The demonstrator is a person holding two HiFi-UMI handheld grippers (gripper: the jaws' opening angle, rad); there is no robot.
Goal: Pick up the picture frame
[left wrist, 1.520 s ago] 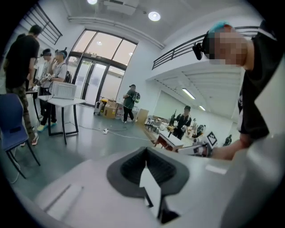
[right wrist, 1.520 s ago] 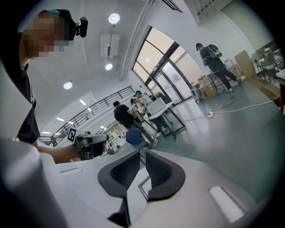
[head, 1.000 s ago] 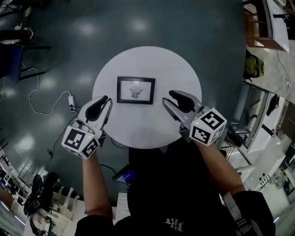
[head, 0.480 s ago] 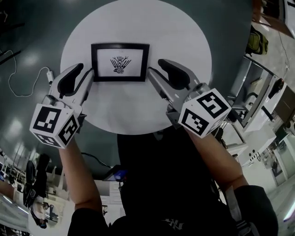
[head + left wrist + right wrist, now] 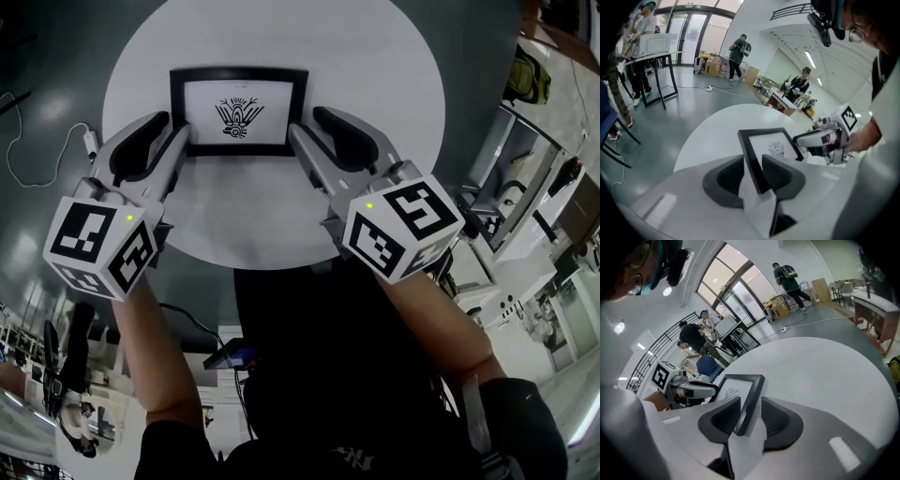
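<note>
A black picture frame [image 5: 239,111] with a small line drawing lies flat on the round white table [image 5: 375,75]. My left gripper [image 5: 176,131] is at its left side, and the frame's left bar [image 5: 751,154] runs between the two pads with a gap showing. My right gripper [image 5: 305,122] is at the right side, its pads either side of the right bar [image 5: 749,397] without pressing. Both sets of jaws have just been closing a little around those bars. From each gripper view I see the other gripper across the frame [image 5: 820,138] [image 5: 693,390].
The table's near edge is just under my hands, with dark floor around it. A cable and power strip [image 5: 89,141] lie on the floor at left. Desks and shelving [image 5: 534,187] stand at right. Several people [image 5: 738,51] are farther back in the room.
Both grippers have come down and forward to the frame; a second ago they hung short of it, now each straddles a side bar. The left jaws opened wide on the way.
</note>
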